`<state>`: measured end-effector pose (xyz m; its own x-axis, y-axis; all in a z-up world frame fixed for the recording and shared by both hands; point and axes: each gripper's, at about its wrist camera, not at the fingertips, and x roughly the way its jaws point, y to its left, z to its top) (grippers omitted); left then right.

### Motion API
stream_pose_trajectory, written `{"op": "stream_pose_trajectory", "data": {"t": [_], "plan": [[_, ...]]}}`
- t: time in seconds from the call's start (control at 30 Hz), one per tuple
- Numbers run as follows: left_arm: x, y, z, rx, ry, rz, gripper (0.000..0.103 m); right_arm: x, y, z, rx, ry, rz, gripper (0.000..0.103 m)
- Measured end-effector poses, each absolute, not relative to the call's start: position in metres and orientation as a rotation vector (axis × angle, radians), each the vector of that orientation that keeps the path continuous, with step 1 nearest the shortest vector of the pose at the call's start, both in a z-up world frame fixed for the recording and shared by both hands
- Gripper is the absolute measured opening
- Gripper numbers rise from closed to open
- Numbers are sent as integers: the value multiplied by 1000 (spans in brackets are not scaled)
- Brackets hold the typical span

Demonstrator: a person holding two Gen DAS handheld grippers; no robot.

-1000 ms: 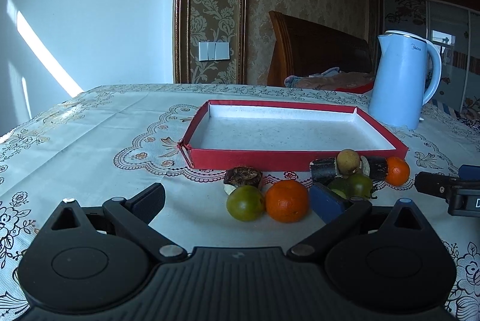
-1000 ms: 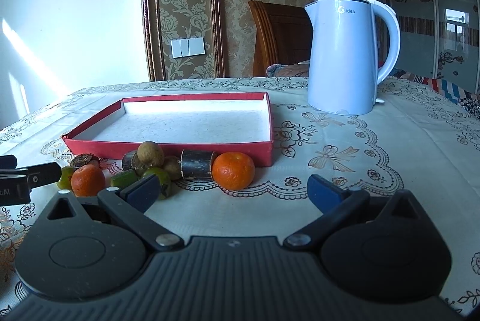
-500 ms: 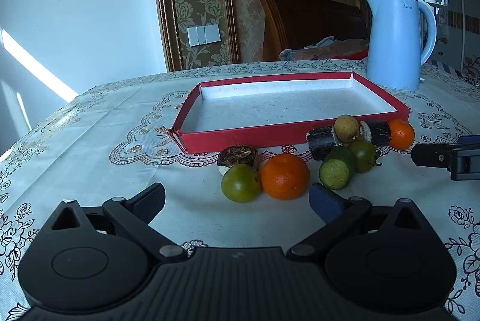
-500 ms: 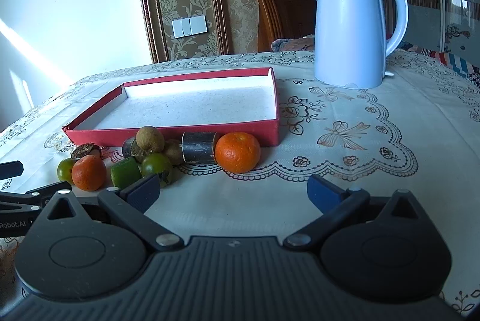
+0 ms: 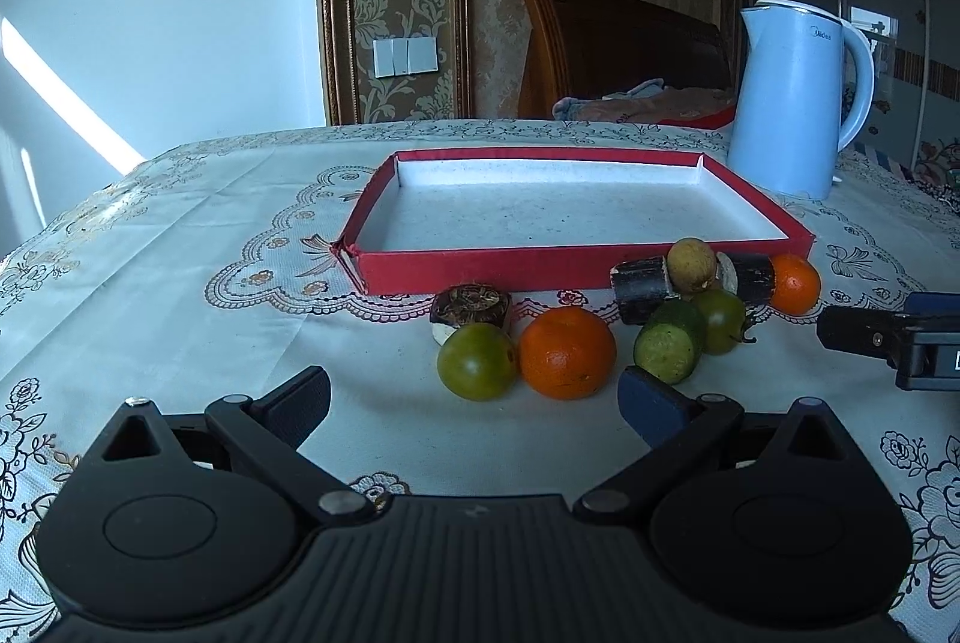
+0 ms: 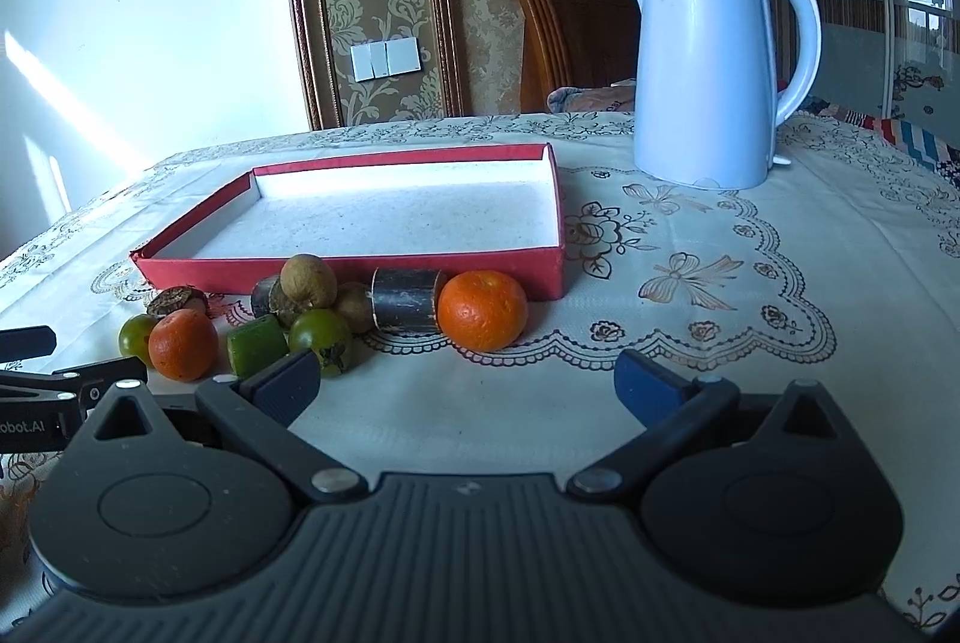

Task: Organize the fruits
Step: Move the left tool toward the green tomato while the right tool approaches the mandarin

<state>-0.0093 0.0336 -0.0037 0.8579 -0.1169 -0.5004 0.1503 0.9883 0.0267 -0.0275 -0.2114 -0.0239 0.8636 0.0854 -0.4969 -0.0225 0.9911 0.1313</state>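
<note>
We look low across the counter (image 5: 150, 253) from behind each pair of tongs, whose black frames fill the bottom of both frames. The left view sits near the fruit cluster and faces the red tray (image 5: 576, 268) squarely, kettle (image 5: 792, 96) at upper right. The right view shares tray (image 6: 360, 268), kettle (image 6: 708, 72) and fruit, shifted leftward.

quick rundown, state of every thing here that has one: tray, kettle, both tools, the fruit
red shallow cardboard tray: empty
pale blue electric kettle: upright, lid shut
left tool: open, empty
right tool: open, empty
orange tangerines and green round fruits: on the patterned tablecloth, outside the tray
green cut fruit piece: cut face showing
</note>
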Motion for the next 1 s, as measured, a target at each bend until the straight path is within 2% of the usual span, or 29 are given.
{"op": "stream_pose_trajectory", "data": {"t": [0.83,0.93,1.0], "plan": [[-5,52,3,-1,489,-127,100,-27,-215,-25,147,526,69,103],[-3,54,4,21,488,-106,88,-27,-215,-25,147,527,70,103],[4,56,3,15,519,-98,72,-27,-215,-25,146,527,70,103]]}}
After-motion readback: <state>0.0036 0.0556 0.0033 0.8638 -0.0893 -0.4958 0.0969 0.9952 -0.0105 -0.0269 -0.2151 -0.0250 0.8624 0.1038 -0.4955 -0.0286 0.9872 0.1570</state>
